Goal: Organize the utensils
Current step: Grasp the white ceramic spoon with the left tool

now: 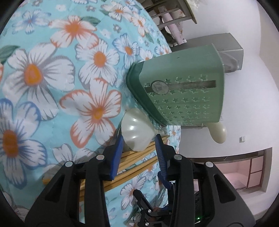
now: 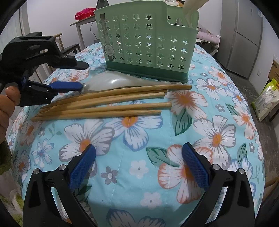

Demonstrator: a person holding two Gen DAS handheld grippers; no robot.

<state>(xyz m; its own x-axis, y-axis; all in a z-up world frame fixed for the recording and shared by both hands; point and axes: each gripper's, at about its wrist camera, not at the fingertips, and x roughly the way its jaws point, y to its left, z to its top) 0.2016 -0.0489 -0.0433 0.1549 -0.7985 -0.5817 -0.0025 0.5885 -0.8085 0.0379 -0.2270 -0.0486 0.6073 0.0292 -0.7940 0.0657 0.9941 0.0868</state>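
A green utensil caddy point(image 2: 146, 45) with star holes stands on the floral cloth point(image 2: 136, 157); it also shows in the left wrist view point(image 1: 181, 87). A pale translucent spoon point(image 2: 111, 82) lies in front of it, beside several wooden chopsticks point(image 2: 104, 104). My left gripper point(image 1: 139, 139) is open, its jaws on either side of the spoon's bowl point(image 1: 136, 132), above the chopsticks point(image 1: 136, 165). It is seen from the side in the right wrist view point(image 2: 83, 75). My right gripper point(image 2: 138, 162) is open and empty, above the cloth nearer than the chopsticks.
A cream utensil point(image 2: 190, 10) stands in the caddy. A grey fridge point(image 2: 242, 36) is at the right, a food bag point(image 2: 266, 99) on the floor, and a side table with a red item point(image 2: 85, 14) behind.
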